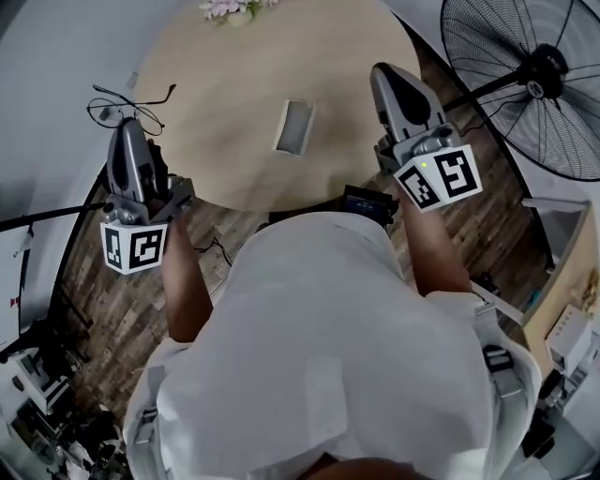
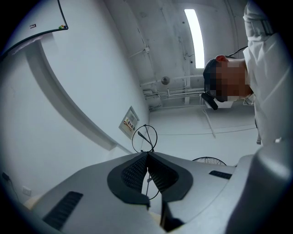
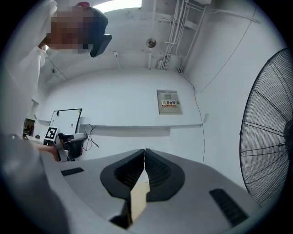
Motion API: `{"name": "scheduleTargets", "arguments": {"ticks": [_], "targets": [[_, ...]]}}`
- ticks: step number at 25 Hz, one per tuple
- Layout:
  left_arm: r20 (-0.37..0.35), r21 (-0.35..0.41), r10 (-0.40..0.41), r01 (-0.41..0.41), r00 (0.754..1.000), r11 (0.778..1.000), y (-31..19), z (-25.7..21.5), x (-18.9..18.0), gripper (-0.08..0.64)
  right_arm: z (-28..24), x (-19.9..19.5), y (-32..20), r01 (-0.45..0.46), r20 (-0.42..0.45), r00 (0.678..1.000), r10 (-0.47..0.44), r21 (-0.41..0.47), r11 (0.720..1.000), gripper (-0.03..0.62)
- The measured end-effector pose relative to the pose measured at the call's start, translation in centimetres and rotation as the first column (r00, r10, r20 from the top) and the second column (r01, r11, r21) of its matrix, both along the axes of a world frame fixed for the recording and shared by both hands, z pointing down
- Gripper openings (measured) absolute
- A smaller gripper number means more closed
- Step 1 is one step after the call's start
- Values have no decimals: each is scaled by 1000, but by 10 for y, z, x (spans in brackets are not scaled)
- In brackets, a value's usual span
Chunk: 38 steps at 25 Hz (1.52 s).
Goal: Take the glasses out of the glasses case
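Note:
Thin black wire-framed glasses (image 1: 124,110) are raised in the air off the left edge of the round table, with my left gripper (image 1: 128,125) shut on them. In the left gripper view one round lens rim (image 2: 144,138) sticks up past the closed jaws of the left gripper (image 2: 147,156). The grey glasses case (image 1: 293,127) lies near the table's middle, away from both grippers. My right gripper (image 1: 383,73) hovers over the table's right edge. Its jaws meet at the tips with nothing between them, as the right gripper view shows (image 3: 144,153). The glasses (image 3: 87,133) also show small at the left there.
The tan round table (image 1: 225,66) stands on a wood-plank floor. A large black floor fan (image 1: 539,80) is at the right, close to my right gripper. A small bunch of flowers (image 1: 232,8) sits at the table's far edge. Cables and equipment lie on the floor at the lower left.

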<state>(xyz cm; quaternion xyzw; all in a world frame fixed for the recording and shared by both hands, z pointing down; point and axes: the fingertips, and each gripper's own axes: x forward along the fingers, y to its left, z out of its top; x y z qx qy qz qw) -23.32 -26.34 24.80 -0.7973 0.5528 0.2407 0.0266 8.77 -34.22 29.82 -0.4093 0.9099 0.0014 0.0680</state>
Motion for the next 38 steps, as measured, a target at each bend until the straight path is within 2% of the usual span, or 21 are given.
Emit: {"name": "scheduleTargets", "arguments": {"ticks": [7, 38], "targets": [[0, 7, 55, -55, 998, 998, 29, 8, 17, 20, 7, 3, 37, -2, 2, 1000, 2, 8, 1000, 25], [-41, -29, 120, -121, 992, 992, 25, 10, 14, 20, 2, -4, 37, -9, 8, 1000, 9, -2, 1000, 25]]}}
